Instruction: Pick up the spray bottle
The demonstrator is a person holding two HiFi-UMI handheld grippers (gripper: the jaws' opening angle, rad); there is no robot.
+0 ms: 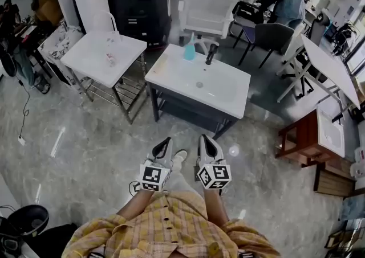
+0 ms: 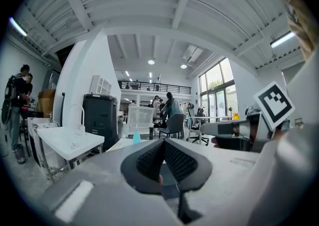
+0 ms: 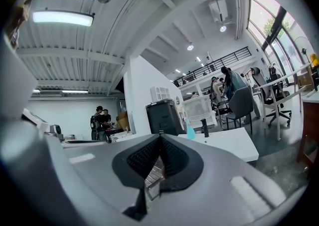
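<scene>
The spray bottle (image 1: 189, 50), pale blue with a white trigger head, stands at the back edge of a white sink basin unit (image 1: 222, 94) some way ahead of me. It also shows small and far off as the bottle (image 2: 136, 136) in the left gripper view and the bottle (image 3: 190, 131) in the right gripper view. My left gripper (image 1: 166, 140) and right gripper (image 1: 204, 138) are held side by side close to my body, well short of the basin. The jaws of the left gripper (image 2: 163, 142) and the right gripper (image 3: 159, 137) are both shut with nothing between them.
A black faucet (image 1: 211, 53) stands just right of the bottle. A second white sink on a metal frame (image 1: 102, 54) is to the left, a black cabinet (image 1: 140, 0) and a white crate (image 1: 208, 9) behind. A wooden stand (image 1: 299, 134) and a white table (image 1: 331, 66) are at right. People sit at the back.
</scene>
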